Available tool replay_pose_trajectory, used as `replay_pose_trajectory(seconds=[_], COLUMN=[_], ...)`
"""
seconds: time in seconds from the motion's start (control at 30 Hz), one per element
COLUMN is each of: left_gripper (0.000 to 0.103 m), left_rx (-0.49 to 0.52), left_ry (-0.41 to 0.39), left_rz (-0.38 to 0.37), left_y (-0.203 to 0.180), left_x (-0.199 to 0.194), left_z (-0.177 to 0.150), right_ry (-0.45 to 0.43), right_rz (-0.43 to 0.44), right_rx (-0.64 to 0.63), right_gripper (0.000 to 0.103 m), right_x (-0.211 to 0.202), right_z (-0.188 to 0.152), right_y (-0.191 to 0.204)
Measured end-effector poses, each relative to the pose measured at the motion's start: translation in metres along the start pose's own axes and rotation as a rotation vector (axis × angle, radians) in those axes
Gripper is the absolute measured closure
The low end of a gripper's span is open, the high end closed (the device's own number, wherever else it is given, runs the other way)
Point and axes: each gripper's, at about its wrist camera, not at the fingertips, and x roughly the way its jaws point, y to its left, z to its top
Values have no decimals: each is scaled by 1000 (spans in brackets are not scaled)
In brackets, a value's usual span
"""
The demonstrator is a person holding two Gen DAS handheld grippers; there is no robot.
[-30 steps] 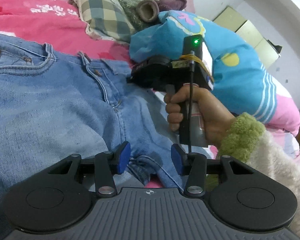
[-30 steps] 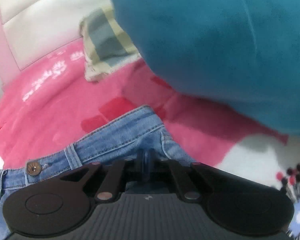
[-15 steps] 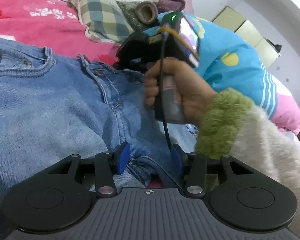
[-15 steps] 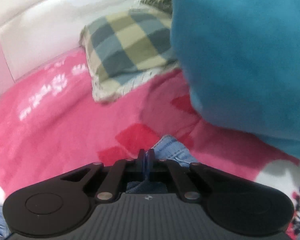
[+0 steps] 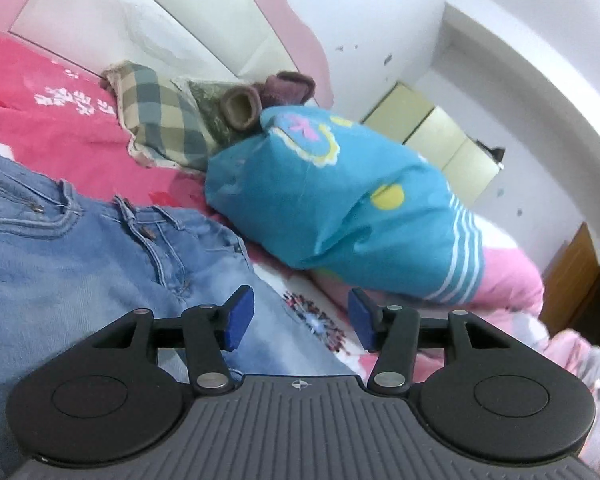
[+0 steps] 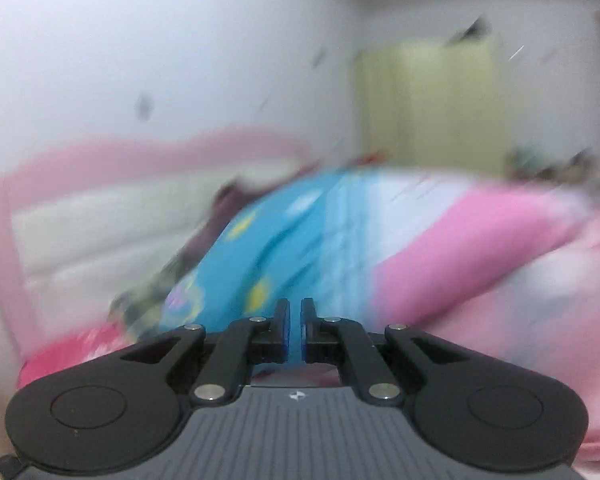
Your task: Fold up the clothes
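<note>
Jeans (image 5: 80, 264) lie waist-up across the bed (image 5: 60, 136), fold state beyond my view; my left gripper (image 5: 298, 318) hangs open and empty over them, my right gripper (image 6: 296, 330) nearly closed, empty, aimed at bedding (image 6: 300, 240).

No legible text, brand or number appeared in either view. White marks on the pink-red bedspread (image 5: 72, 100) were too blurred to read; the pink shape on the turquoise quilt (image 5: 300, 126) was also unclear.
</note>
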Motion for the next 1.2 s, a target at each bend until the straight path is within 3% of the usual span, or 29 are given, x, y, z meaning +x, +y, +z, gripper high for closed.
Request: replay_pose_trajectory(seconds=[0.03, 0.1, 0.2, 0.27, 0.37, 0.43, 0.57, 0.63, 0.7, 0.8, 0.87, 0.93, 1.1, 1.2], left_gripper=[51, 51, 45, 43, 43, 42, 42, 40, 42, 63, 81, 90, 92, 91], left_rx=[1, 22, 54, 76, 97, 48, -66, -76, -74, -56, 10, 67, 300, 305], left_ry=[14, 35, 66, 87, 121, 155, 241, 228, 207, 196, 193, 177, 40, 70], left_rz=[19, 79, 169, 229, 317, 353, 371, 373, 380, 428, 442, 432, 296, 344], left_y=[3, 19, 43, 59, 85, 109, 145, 148, 148, 146, 139, 129, 79, 98], left_x=[-4, -18, -37, -50, -67, -63, -37, -28, -19, -8, -5, -5, -23, -17], left_z=[4, 18, 39, 53, 74, 82, 88, 90, 93, 97, 99, 104, 128, 124], right_ry=[-41, -138, -245, -275, -209, -100, 225, 398, 511, 558, 563, 568, 582, 597], right_rz=[-42, -137, -285, -337, -278, -190, -9, 96, 156, 216, 245, 258, 225, 208], right_rx=[-10, -59, -91, -73, -31, -7, 52, 145, 221, 264, 275, 291, 331, 369], right_gripper=[95, 81, 73, 72, 69, 64, 62, 62, 62, 62, 62, 62, 62, 62], right_x=[-44, -132, -241, -293, -324, -314, -228, -180, -142, -115, -108, -114, -113, -112], right_z=[11, 27, 41, 39, 17, -19, -134, -196, -248, -287, -296, -299, -305, -315], right_y=[-12, -24, -35, -39, -46, -47, -32, -25, -10, 15, 26, 23, 14, 10])
